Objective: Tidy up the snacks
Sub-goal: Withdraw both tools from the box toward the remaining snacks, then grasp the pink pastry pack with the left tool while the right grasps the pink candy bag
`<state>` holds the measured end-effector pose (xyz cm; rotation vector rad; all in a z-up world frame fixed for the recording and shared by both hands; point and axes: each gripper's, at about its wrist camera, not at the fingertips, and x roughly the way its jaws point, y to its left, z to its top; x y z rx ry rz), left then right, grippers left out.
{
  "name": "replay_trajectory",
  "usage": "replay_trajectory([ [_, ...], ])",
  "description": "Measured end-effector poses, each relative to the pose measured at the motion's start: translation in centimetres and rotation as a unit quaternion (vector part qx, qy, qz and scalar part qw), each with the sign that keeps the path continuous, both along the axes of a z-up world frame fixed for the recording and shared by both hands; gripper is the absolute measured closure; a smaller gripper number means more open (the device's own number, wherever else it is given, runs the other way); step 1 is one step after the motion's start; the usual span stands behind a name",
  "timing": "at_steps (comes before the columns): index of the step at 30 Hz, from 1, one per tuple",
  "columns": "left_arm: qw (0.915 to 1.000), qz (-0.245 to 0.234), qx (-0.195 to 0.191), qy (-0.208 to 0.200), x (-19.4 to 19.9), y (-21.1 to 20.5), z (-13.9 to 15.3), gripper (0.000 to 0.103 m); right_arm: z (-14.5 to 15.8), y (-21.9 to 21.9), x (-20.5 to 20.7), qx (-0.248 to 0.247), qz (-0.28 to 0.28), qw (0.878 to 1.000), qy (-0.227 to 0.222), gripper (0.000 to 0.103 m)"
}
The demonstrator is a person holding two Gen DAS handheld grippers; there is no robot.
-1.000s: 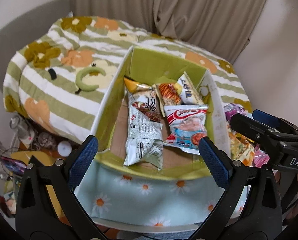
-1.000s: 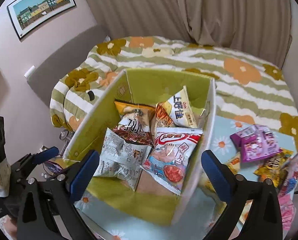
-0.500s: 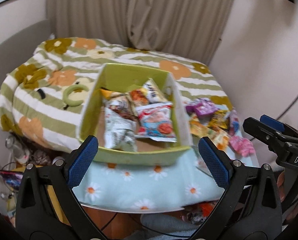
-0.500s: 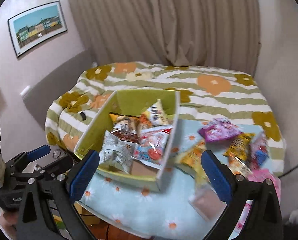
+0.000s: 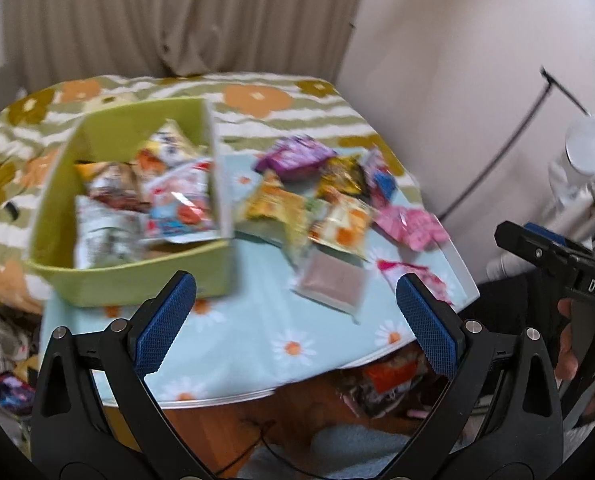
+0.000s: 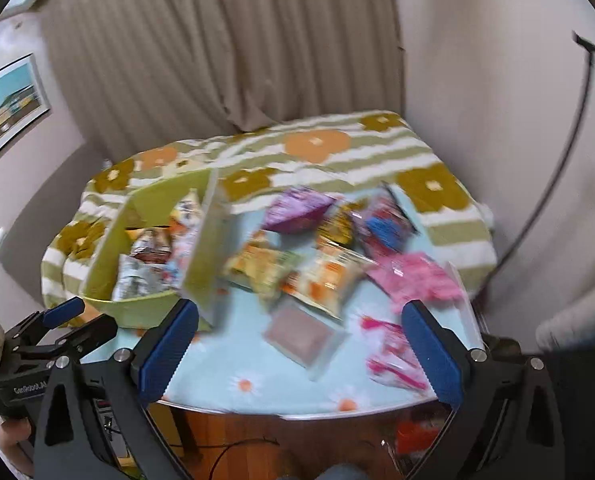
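Here both tongs gape empty above loose snack packets beside the green box.

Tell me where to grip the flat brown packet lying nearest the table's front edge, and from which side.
Grip the brown packet by its near clear sealed edge, coming from the front and low with the right gripper. It lies flat on the table, so its face probably gives the jaws nothing to close on; that edge is clear of the other snacks.
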<state>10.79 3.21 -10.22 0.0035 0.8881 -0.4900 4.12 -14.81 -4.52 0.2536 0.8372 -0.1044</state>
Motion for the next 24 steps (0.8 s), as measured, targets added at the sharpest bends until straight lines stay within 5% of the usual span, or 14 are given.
replay_trajectory([
  [12, 0.9898, -0.074, 0.111, 0.051, -0.1, -12.6, -9.2, 0.003, -6.8, -8.2, -1.3, 0.026, -0.010, 0.996, 0.083, 0.002],
  [24, 0.9735, -0.095, 0.203, 0.046, 3.4, -16.9, -16.5, 0.003, -15.0, -10.4, 1.1, 0.078, -0.008, 0.986, 0.148, 0.002],
])
